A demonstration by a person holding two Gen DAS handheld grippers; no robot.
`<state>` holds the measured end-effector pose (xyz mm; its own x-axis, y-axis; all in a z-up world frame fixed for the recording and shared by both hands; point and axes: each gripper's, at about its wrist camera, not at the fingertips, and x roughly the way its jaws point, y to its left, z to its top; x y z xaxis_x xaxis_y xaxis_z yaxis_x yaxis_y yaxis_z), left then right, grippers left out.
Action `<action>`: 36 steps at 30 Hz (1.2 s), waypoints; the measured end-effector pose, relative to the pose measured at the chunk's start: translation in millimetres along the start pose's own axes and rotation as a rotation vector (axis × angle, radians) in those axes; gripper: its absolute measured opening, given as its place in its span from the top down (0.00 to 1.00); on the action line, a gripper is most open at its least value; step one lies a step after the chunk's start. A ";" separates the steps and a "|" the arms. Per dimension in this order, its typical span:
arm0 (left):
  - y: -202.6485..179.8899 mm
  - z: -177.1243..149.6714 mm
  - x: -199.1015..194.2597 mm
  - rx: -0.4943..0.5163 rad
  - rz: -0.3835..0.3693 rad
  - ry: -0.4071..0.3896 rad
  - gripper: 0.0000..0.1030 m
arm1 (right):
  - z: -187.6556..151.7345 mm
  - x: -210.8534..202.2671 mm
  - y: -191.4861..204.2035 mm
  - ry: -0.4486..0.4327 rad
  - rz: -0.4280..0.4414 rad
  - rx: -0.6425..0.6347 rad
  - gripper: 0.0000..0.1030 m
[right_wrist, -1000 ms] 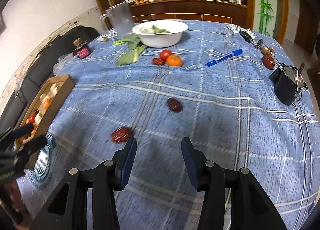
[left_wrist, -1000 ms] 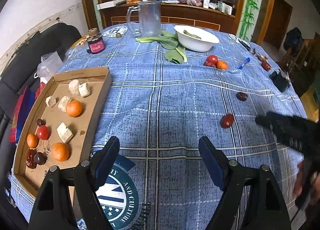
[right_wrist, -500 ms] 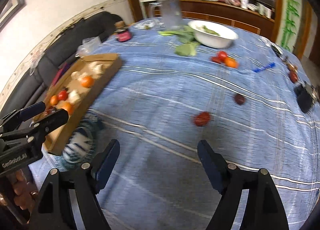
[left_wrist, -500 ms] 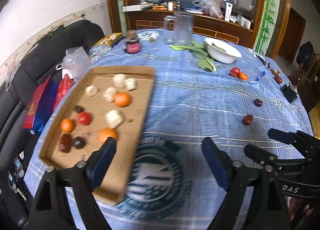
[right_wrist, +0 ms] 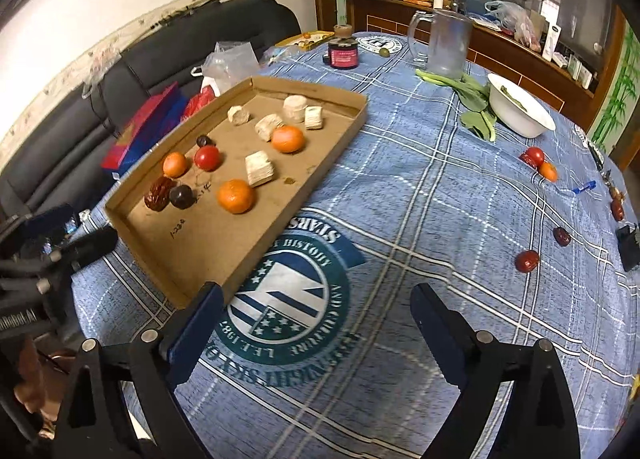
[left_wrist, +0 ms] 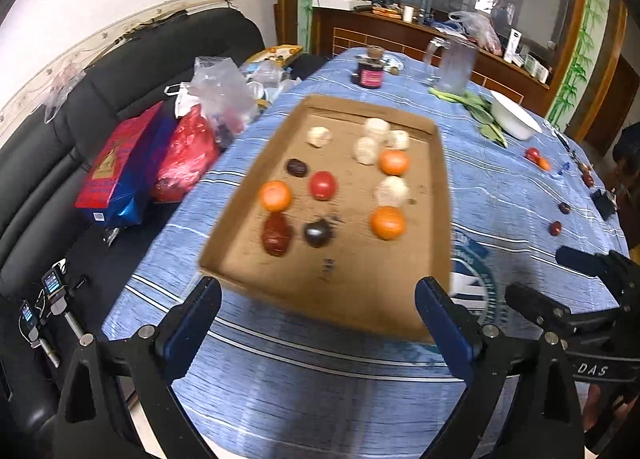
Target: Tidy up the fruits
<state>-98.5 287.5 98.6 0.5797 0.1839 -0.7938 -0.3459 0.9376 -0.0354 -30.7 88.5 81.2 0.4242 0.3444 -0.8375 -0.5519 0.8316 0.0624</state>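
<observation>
Nearest in both wrist views, the left tool (left_wrist: 316,313) and the right tool (right_wrist: 316,317) are seen with fingers spread wide apart, nothing held between them and nothing touched. Under the right tool a round printed emblem (right_wrist: 286,299) is seen on the blue checked cloth of the worktop (right_wrist: 440,195).

Just beyond lies a shallow cardboard tray (right_wrist: 236,259), its near corner beside the right tool's left finger. Inside it are found three oranges, the nearest (right_wrist: 236,196) close to the tray's middle, a red tomato (right_wrist: 207,158), a wrinkled red date (right_wrist: 159,193) touching a dark plum (right_wrist: 182,196), and several pale cut chunks (right_wrist: 260,168) towards the far end.

To the right, well apart from the tray, two loose red dates (right_wrist: 527,261) are seen on the cloth, and farther off a tomato (right_wrist: 535,156) beside a small orange (right_wrist: 548,172). A blue pen (right_wrist: 583,187) lies near them.

Farthest are a white bowl (right_wrist: 520,115) with green leaves (right_wrist: 474,107) beside it, a clear jug (right_wrist: 446,43) and a dark jar (right_wrist: 343,53). A black sofa (left_wrist: 100,99) with bags on it is seen left of the worktop.
</observation>
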 end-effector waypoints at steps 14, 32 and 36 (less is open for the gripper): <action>16.7 -13.1 -5.6 -0.032 0.143 -0.053 0.05 | 4.7 -1.1 42.5 -0.003 -0.021 -0.124 0.06; 41.2 -10.7 -15.9 -0.001 0.082 -0.140 0.05 | -5.3 -42.5 74.1 -0.230 -0.171 -0.043 0.05; 41.6 -9.3 -17.5 0.060 0.036 -0.168 0.05 | -7.1 -40.7 78.4 -0.200 -0.184 -0.003 0.05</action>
<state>-129.8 320.5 105.3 0.6846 0.2595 -0.6812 -0.3266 0.9446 0.0316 -96.3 136.6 116.4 0.6512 0.2669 -0.7104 -0.4539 0.8872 -0.0828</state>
